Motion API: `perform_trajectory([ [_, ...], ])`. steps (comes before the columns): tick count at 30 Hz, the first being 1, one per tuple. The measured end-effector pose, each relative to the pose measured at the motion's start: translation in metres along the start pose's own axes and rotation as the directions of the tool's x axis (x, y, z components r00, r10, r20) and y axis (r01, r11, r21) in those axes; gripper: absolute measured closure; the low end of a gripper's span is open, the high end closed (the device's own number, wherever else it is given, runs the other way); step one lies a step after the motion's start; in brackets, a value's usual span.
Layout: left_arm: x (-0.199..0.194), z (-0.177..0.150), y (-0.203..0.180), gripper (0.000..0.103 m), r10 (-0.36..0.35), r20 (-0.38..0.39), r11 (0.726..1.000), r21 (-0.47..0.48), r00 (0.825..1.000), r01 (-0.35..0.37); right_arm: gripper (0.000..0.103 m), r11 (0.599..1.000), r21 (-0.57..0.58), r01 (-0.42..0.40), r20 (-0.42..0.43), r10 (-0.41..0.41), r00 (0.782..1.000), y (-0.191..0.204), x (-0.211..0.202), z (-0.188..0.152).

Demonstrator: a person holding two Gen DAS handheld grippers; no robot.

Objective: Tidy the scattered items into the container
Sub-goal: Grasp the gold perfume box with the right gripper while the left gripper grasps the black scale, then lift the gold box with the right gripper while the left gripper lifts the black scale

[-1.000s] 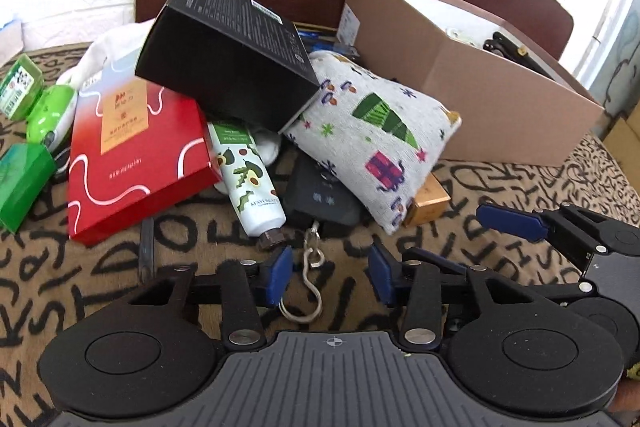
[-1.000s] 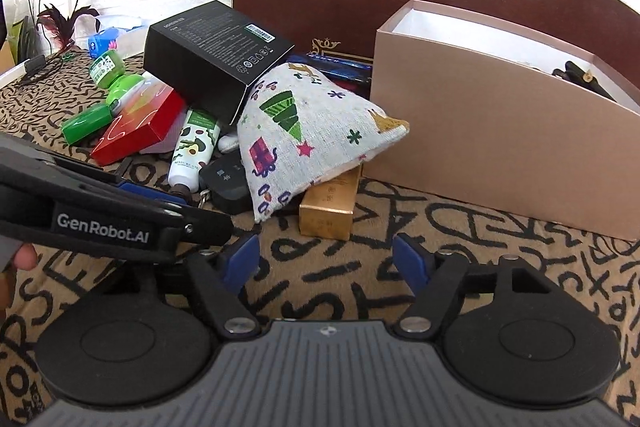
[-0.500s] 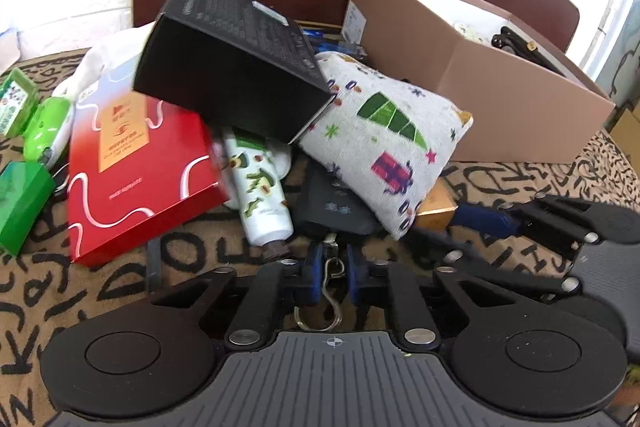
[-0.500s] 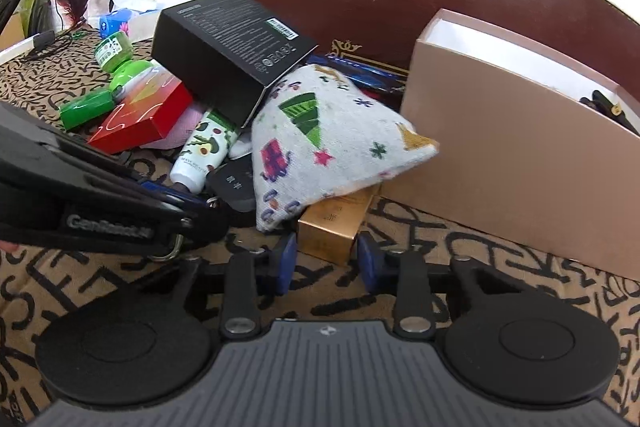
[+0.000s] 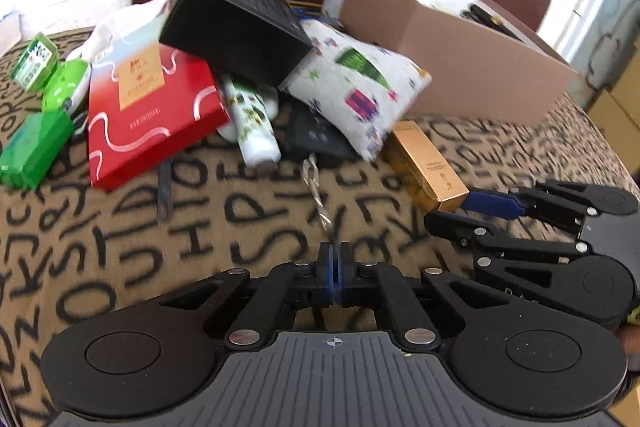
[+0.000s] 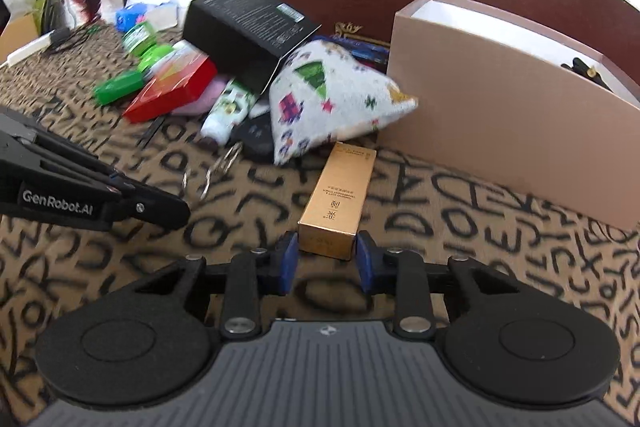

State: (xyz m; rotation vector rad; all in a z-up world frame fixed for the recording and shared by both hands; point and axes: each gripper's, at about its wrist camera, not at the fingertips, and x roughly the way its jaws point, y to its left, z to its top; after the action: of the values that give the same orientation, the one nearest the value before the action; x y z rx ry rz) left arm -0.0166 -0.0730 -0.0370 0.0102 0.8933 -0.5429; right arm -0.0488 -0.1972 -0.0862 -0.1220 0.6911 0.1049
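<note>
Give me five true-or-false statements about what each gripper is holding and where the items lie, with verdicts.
1. The left gripper is shut on the metal hook of the black hanging scale. True.
2. The right gripper holds the hand cream tube. False: its pads sit on either side of the gold box.
3. The black carton leans on the Christmas-print pouch. True.
4. The gold box lies inside the tan container. False: it is on the patterned cloth in front of the tan container.
5. The red box lies left of the pouch in the left wrist view. True.
</note>
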Motion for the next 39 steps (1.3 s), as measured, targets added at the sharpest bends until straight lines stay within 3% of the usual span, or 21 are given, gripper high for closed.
perform_trajectory([
  [4, -0.014, -0.012, -0.005, 0.102, 0.0, -0.007, 1.0, 0.019, 1.0, 0.0, 0.069, 1.0, 0.015, -0.007, -0.018, 0.008, 1.0, -0.001, -0.019, -0.018],
  [5, -0.015, -0.012, -0.007, 0.095, 0.008, -0.003, 1.0, 0.023, 1.0, -0.008, 0.068, 1.0, 0.029, -0.008, -0.022, 0.009, 1.0, -0.002, -0.022, -0.021],
  [6, -0.015, -0.01, -0.009, 0.079, 0.02, 0.006, 0.999, 0.025, 1.0, -0.02, 0.068, 0.999, 0.04, -0.005, -0.023, 0.006, 1.0, -0.003, -0.025, -0.022],
  [9, -0.012, -0.003, -0.01, 0.07, 0.05, 0.045, 0.999, 0.013, 0.998, -0.051, 0.055, 0.998, 0.054, 0.022, -0.005, -0.021, 1.0, -0.002, -0.029, -0.023],
  [15, 0.001, 0.025, -0.011, 0.052, 0.081, 0.124, 0.997, 0.01, 0.989, -0.083, 0.051, 0.997, 0.079, 0.021, 0.024, -0.023, 0.999, -0.002, -0.022, -0.015],
  [21, 0.032, 0.051, -0.001, 0.049, 0.089, 0.13, 0.996, 0.007, 0.988, -0.09, 0.047, 0.996, 0.09, 0.015, 0.01, -0.016, 1.0, -0.004, -0.013, -0.014],
  [25, 0.045, 0.056, -0.004, 0.038, 0.12, 0.129, 0.99, 0.055, 0.984, -0.128, 0.045, 0.994, 0.106, 0.017, 0.001, -0.017, 1.0, -0.007, -0.007, -0.014],
  [31, 0.062, 0.062, 0.003, 0.031, 0.112, 0.101, 0.991, 0.061, 0.989, -0.118, 0.044, 0.994, 0.109, 0.02, 0.003, -0.021, 1.0, -0.006, 0.0, -0.009],
  [35, 0.07, 0.062, 0.0, 0.032, 0.116, 0.105, 0.987, 0.1, 0.988, -0.126, 0.044, 0.994, 0.107, 0.021, 0.003, -0.021, 1.0, -0.005, 0.005, -0.006],
  [36, 0.07, 0.062, 0.0, 0.037, 0.119, 0.104, 0.986, 0.102, 0.987, -0.129, 0.045, 0.994, 0.107, 0.019, 0.003, -0.019, 1.0, -0.005, 0.005, -0.006],
  [37, 0.07, 0.061, 0.0, 0.046, 0.126, 0.105, 0.985, 0.104, 0.986, -0.137, 0.05, 0.994, 0.105, 0.014, 0.001, -0.014, 1.0, -0.005, 0.005, -0.006],
  [38, 0.069, 0.06, 0.0, 0.051, 0.133, 0.106, 0.984, 0.106, 0.985, -0.145, 0.064, 0.995, 0.102, 0.004, 0.0, -0.004, 1.0, -0.004, 0.005, -0.005],
  [39, 0.067, 0.06, 0.001, 0.053, 0.132, 0.105, 0.984, 0.106, 0.986, -0.143, 0.066, 0.995, 0.1, -0.003, -0.001, 0.003, 1.0, -0.004, 0.005, -0.005],
])
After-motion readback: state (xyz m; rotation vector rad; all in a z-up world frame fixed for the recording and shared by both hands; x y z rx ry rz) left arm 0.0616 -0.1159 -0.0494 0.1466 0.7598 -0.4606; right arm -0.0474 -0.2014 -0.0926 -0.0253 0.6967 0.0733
